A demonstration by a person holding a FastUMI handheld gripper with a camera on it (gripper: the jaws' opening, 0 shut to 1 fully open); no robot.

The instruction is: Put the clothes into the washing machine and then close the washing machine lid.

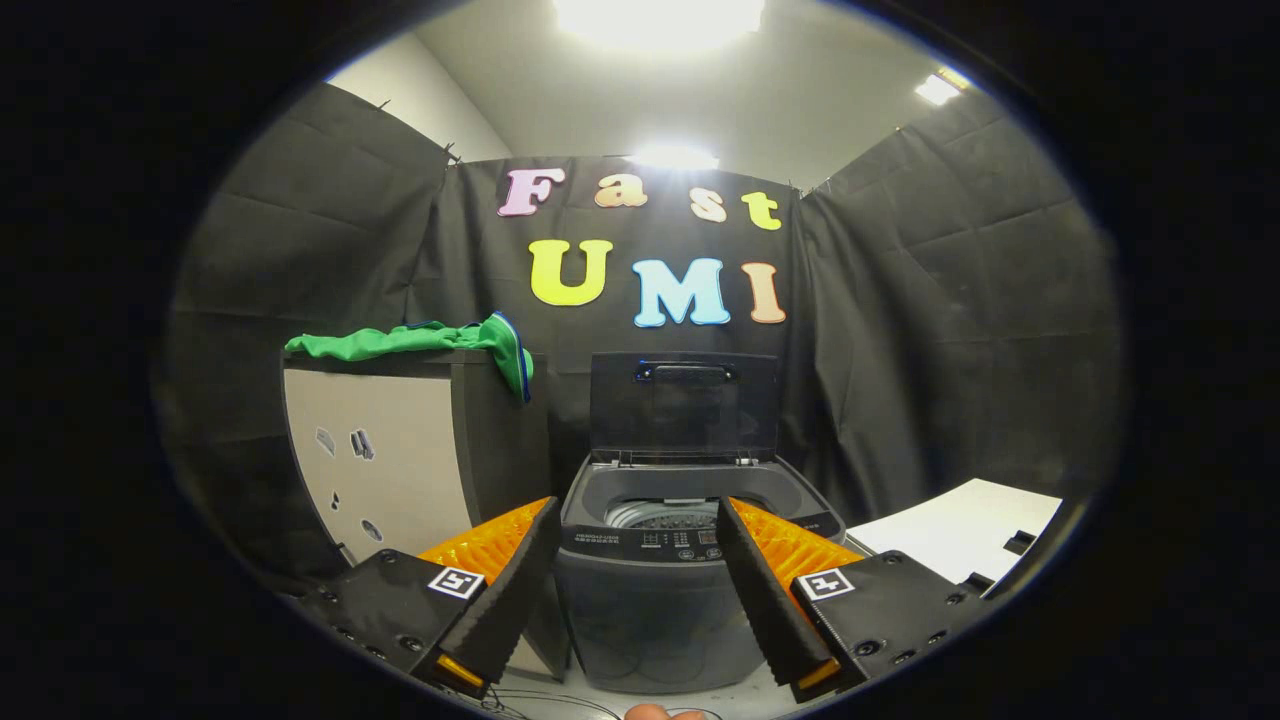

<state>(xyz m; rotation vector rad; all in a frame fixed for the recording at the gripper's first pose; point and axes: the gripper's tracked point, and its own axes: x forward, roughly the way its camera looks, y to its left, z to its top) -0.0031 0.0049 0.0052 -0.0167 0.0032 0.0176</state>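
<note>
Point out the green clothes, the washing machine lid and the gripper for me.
green clothes (400,341): gripper view, on the folded middle lying atop the cabinet.
washing machine lid (684,415): gripper view, on the raised lid's inner panel.
gripper (638,512): gripper view, midway between its open fingers.

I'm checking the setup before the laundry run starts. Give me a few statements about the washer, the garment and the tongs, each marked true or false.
1. The washing machine has its lid standing open. True.
2. The green garment already lies in the drum. False: it is draped on top of the cabinet beside the machine.
3. The tongs are shut on the garment. False: their fingers are spread apart and hold nothing.
4. The machine sits just ahead of the tongs, seen between the two fingers. True.
5. The cabinet stands behind the machine. False: it stands at its side.
</note>
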